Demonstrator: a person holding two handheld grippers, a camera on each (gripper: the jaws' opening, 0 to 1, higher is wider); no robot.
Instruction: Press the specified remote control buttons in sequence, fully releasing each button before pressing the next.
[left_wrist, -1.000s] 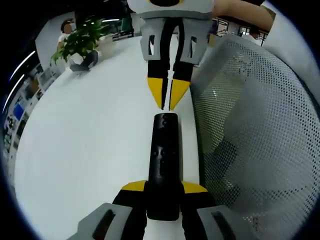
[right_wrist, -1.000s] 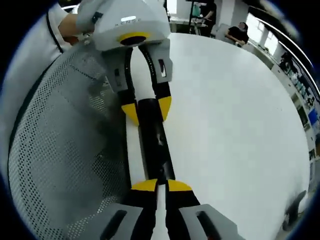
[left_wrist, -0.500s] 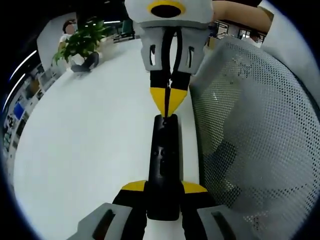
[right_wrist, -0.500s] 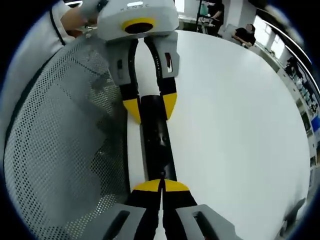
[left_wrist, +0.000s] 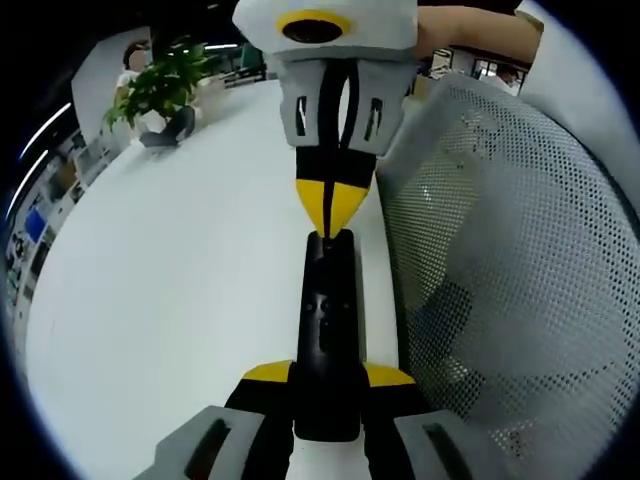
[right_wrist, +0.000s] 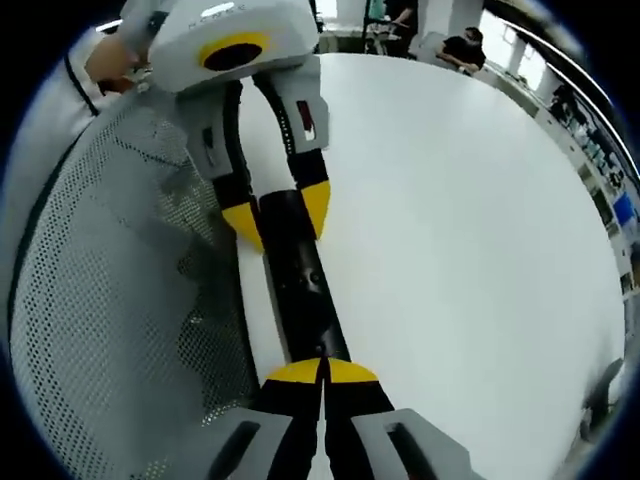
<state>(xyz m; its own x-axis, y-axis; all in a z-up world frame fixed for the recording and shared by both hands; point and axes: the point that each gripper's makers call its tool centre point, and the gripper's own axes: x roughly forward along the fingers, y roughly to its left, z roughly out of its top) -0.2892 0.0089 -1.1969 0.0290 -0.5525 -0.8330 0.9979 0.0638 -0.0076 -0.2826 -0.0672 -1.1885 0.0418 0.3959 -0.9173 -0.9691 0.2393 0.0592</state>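
A black remote control (left_wrist: 325, 320) lies lengthwise over the white table (left_wrist: 170, 290), and my left gripper (left_wrist: 326, 375) is shut on its near end, one yellow tip on each side. My right gripper (left_wrist: 331, 212) comes in from the top with its jaws shut, and its yellow tips touch the remote's far end. In the right gripper view, my right gripper (right_wrist: 322, 372) is shut at the bottom, its tips on the end of the remote control (right_wrist: 300, 285). Beyond it my left gripper (right_wrist: 280, 215) clamps the other end.
A grey mesh chair back (left_wrist: 510, 260) stands close along one side of the remote, and it is seen again as the mesh chair back (right_wrist: 110, 300). A potted plant (left_wrist: 160, 85) sits at the table's far edge. People sit in the background (right_wrist: 465, 45).
My right gripper's jaws went from slightly apart to shut, and its tips came down onto the remote's far end. My left gripper kept its hold.
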